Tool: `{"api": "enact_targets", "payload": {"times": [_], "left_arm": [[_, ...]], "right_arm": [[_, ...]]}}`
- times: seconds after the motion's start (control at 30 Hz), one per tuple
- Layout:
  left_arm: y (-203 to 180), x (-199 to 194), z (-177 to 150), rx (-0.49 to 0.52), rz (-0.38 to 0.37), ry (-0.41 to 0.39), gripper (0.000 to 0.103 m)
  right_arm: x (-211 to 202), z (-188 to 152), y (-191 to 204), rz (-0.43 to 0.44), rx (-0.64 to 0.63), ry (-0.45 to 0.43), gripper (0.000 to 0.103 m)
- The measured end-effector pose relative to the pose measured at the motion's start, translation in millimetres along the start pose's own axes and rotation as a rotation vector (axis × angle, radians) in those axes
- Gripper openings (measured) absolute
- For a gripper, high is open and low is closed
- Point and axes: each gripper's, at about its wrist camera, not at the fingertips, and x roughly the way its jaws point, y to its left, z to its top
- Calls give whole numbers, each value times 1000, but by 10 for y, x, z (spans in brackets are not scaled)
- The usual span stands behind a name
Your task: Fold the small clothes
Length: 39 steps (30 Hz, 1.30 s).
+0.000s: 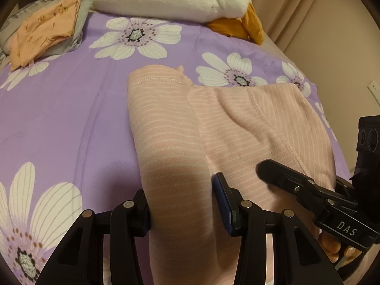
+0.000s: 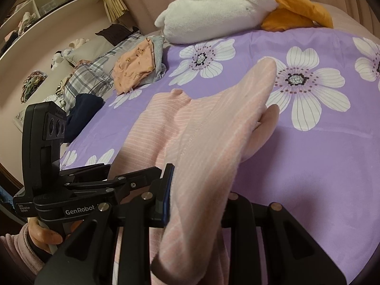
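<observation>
A pink, white-striped knit garment (image 1: 166,128) was held over the purple flowered bedspread (image 1: 59,109), one fold clenched in the left gripper (image 1: 182,204), another in the right gripper (image 2: 197,201). "DAS" was read on the right gripper's body, "GenRobot" on the left's. Folded orange printed clothes (image 1: 45,28) were seen far left.

The left gripper (image 1: 185,207) is being held pointing steeply down, its jaws clamped on a fold of pink striped garment (image 1: 166,128). The right gripper (image 2: 197,204) is being angled down alongside, likewise clamped on it.
</observation>
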Motion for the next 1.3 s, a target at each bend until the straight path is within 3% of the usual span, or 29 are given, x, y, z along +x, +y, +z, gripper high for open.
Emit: {"api": "enact_targets", "payload": {"times": [0.47, 1.13, 1.3], "left_arm": [[76, 133, -5, -13, 1, 27, 44], [87, 131, -8, -2, 8, 22, 45], [115, 99, -48, -6, 9, 18, 45]], "right_arm": [[206, -23, -194, 20, 83, 58, 29], [181, -195, -624, 130, 368, 68, 35], [139, -211, -647, 126, 381, 66, 35]]}}
